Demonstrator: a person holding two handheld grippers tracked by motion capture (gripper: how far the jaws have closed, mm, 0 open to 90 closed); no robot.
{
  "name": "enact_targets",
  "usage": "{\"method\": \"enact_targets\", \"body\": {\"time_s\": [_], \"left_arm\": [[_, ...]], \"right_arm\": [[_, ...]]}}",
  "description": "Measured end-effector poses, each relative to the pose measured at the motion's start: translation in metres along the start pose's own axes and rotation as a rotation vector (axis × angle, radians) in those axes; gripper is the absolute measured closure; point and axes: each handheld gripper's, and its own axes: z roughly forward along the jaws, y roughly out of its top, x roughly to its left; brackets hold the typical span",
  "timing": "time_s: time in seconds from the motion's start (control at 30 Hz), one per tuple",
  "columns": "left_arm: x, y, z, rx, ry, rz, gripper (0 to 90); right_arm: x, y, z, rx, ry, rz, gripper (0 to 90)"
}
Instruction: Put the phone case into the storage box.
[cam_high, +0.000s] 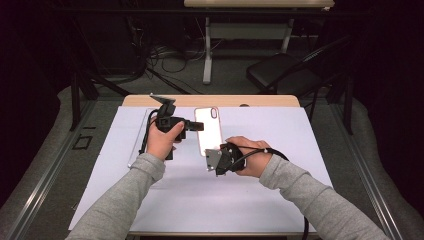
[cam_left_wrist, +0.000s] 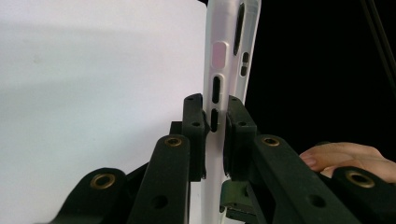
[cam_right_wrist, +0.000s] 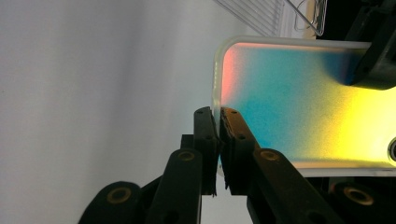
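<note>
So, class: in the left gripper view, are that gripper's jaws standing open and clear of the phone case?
No, the left gripper has its jaws closed on the phone case edge.

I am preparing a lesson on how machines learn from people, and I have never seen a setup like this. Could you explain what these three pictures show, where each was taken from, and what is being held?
There is no robot arm here. A person in grey sleeves holds a hand-operated, two-jaw tool in each hand: the left gripper and the right gripper.

The high view looks down from above the person's side of the table, which has a pale cover. The other two pictures come from small cameras riding on the grippers, looking along their black jaws.

Both grippers hold one thing: a phone case, pale and glossy, with coloured reflections in the right gripper view. The left gripper is shut on its long side edge, by the button cut-outs; the right is shut on the rim at a corner.

A clear flat item also lies at the left; what it is cannot be told.
</note>
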Motion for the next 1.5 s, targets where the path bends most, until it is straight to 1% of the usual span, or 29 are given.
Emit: {"method": "enact_targets", "body": {"time_s": [0.1,0.13,0.27,0.4,0.43,0.47,0.57,0.6,0.67,0.73,0.77,0.87,1.0,1.03,1.1,1.13,1.27,1.37,1.43,1.5], "left_arm": [[0.000,0.000,-0.001,-0.007,-0.002,-0.008,81.8],[0.001,0.001,-0.002,-0.006,-0.002,0.000,81.8],[0.000,0.001,-0.003,-0.013,0.001,-0.005,81.8],[0.001,0.001,-0.004,-0.015,0.002,0.002,81.8],[0.000,0.001,-0.004,-0.018,-0.001,-0.003,81.8],[0.000,0.001,-0.004,-0.019,0.001,-0.003,81.8],[0.001,0.001,-0.005,-0.022,0.001,0.002,81.8],[0.001,0.001,-0.005,-0.022,0.002,0.003,81.8],[0.001,0.002,-0.005,-0.022,0.006,0.003,81.8],[0.001,0.002,-0.006,-0.027,0.008,0.001,81.8],[0.001,0.002,-0.006,-0.029,0.007,0.007,81.8],[0.001,0.002,-0.007,-0.032,0.009,0.009,81.8],[0.002,0.003,-0.008,-0.039,0.007,0.015,81.8],[0.001,0.003,-0.008,-0.043,0.006,0.009,81.8],[0.001,0.003,-0.008,-0.044,0.008,0.011,81.8],[0.002,0.003,-0.009,-0.041,0.011,0.018,81.8],[0.002,0.004,-0.010,-0.049,0.008,0.009,81.8],[0.002,0.004,-0.010,-0.051,0.009,0.010,81.8],[0.002,0.003,-0.010,-0.052,0.009,0.013,81.8],[0.002,0.003,-0.011,-0.051,0.009,0.021,81.8]], "right_arm": [[0.000,0.000,0.000,-0.002,-0.003,0.000,83.2],[-0.001,0.000,0.000,-0.006,-0.005,-0.008,82.7],[-0.001,0.000,-0.001,-0.011,-0.011,-0.003,79.1],[-0.002,-0.001,-0.002,-0.025,-0.024,0.011,75.1],[-0.002,-0.001,-0.002,-0.026,-0.025,0.023,73.8],[-0.003,-0.001,-0.003,-0.029,-0.031,0.015,72.3],[-0.004,-0.002,-0.004,-0.040,-0.043,0.023,68.5],[-0.004,-0.002,-0.005,-0.035,-0.045,0.037,67.0],[-0.005,-0.002,-0.005,-0.045,-0.055,0.031,63.2],[-0.005,-0.002,-0.006,-0.056,-0.066,0.039,59.7],[-0.005,-0.002,-0.007,-0.060,-0.068,0.042,58.8],[-0.006,-0.002,-0.009,-0.072,-0.078,0.069,53.3],[-0.009,-0.003,-0.011,-0.092,-0.090,0.095,49.0],[-0.009,-0.003,-0.012,-0.097,-0.085,0.111,47.9],[-0.010,-0.004,-0.013,-0.106,-0.082,0.125,46.8],[-0.010,-0.004,-0.013,-0.117,-0.087,0.122,46.7],[-0.011,-0.004,-0.016,-0.125,-0.083,0.152,46.5],[-0.012,-0.004,-0.018,-0.125,-0.073,0.183,44.9],[-0.013,-0.005,-0.018,-0.142,-0.071,0.212,43.1],[-0.014,-0.005,-0.019,-0.147,-0.063,0.227,41.2]]}}
